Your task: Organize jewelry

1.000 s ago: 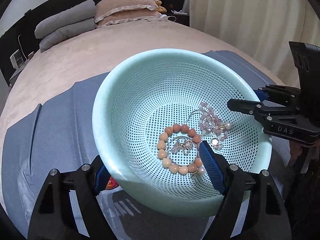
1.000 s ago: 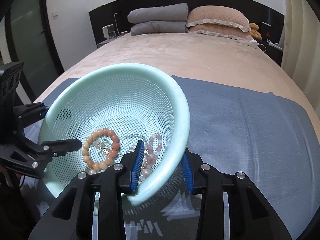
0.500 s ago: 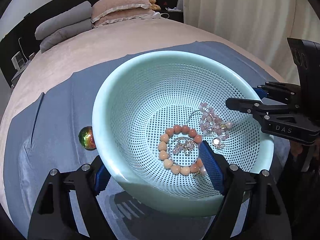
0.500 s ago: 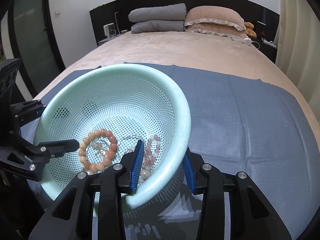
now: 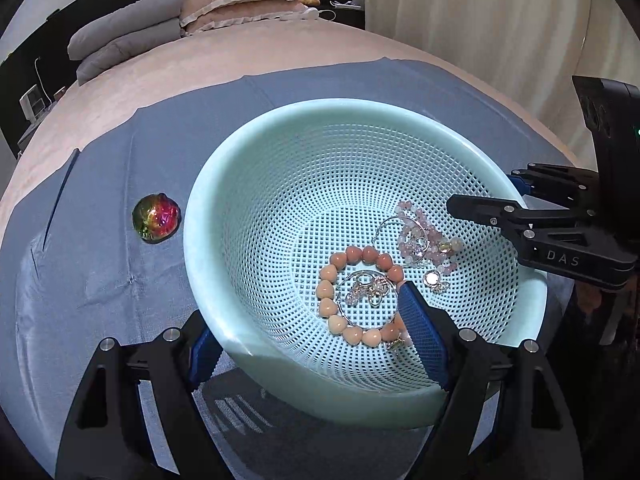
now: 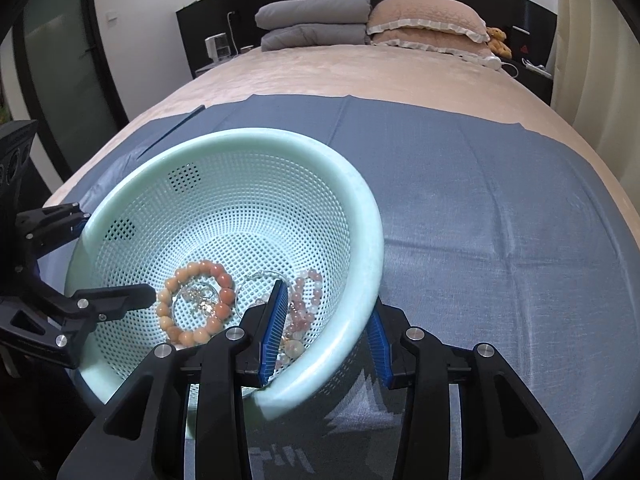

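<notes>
A mint-green perforated basket [image 5: 280, 184] [image 6: 224, 152] is held by both grippers above a blue cloth [image 5: 100, 280] [image 6: 500, 220] on the bed. My left gripper [image 5: 312, 344] is shut on the basket's near rim, one finger inside and one outside. My right gripper [image 6: 328, 344] is shut on the opposite rim and also shows in the left wrist view [image 5: 492, 196]. Inside lie an orange bead bracelet [image 5: 352, 292] [image 6: 196, 308], a pink bead bracelet [image 5: 424, 232] [image 6: 308, 300] and small silver pieces [image 5: 368, 286].
An iridescent red-green ball-like object [image 5: 157, 218] lies on the cloth left of the basket. Grey and beige pillows [image 6: 368, 20] sit at the headboard. A curtain [image 5: 480, 20] hangs beside the bed.
Both grippers have carried the basket back toward the foot of the bed. More blue cloth and the iridescent object have come into view.
</notes>
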The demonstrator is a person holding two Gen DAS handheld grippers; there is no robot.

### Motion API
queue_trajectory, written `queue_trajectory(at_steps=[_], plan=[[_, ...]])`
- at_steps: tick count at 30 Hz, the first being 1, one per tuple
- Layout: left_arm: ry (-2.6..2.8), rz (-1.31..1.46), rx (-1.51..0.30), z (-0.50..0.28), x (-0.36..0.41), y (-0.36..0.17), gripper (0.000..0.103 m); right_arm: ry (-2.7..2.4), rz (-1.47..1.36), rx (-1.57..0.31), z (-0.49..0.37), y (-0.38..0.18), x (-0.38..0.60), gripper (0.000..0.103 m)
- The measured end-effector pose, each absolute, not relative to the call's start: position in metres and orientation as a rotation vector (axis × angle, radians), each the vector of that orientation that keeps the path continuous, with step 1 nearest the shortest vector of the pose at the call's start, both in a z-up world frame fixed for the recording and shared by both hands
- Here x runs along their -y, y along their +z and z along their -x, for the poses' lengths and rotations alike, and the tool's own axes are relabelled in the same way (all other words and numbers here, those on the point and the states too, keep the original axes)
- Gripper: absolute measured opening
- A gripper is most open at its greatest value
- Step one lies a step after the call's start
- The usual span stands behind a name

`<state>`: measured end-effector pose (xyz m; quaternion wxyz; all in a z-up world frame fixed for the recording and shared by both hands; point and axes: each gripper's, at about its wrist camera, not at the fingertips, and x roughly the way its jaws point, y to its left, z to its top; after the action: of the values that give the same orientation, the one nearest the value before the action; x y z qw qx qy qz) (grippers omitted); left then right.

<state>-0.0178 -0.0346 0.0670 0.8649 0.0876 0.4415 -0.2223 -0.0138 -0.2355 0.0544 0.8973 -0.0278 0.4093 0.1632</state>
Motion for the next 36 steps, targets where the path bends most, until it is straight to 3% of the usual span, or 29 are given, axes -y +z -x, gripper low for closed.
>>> queue_trajectory(at_steps=[3, 4, 7, 14, 18, 28, 36], plan=[[-0.466, -0.173, -0.915, 0.020, 0.033, 0.065, 0.079, 0.346, 0.067, -0.847, 0.015, 0.054, 0.232, 0.045], [-0.460, -0.169, -0.907, 0.021, 0.031, 0.066, 0.079, 0.336, 0.075, -0.844, 0.016, 0.054, 0.232, 0.059], [-0.439, -0.171, -0.883, 0.027, 0.029, 0.071, 0.080, 0.307, 0.091, -0.799, 0.023, 0.060, 0.234, 0.083], [-0.373, -0.148, -0.802, 0.047, 0.012, 0.086, 0.088, 0.279, 0.071, -0.774, 0.032, 0.068, 0.253, 0.085], [-0.300, -0.152, -0.715, 0.067, 0.006, 0.095, 0.097, 0.246, 0.047, -0.755, 0.042, 0.071, 0.265, 0.087], [-0.296, 0.052, -0.621, 0.100, -0.003, 0.097, 0.097, 0.331, -0.030, -0.634, 0.088, 0.079, 0.270, 0.090], [-0.260, 0.005, -0.616, 0.097, 0.015, 0.095, 0.097, 0.390, 0.017, -0.546, 0.108, 0.068, 0.248, 0.094]])
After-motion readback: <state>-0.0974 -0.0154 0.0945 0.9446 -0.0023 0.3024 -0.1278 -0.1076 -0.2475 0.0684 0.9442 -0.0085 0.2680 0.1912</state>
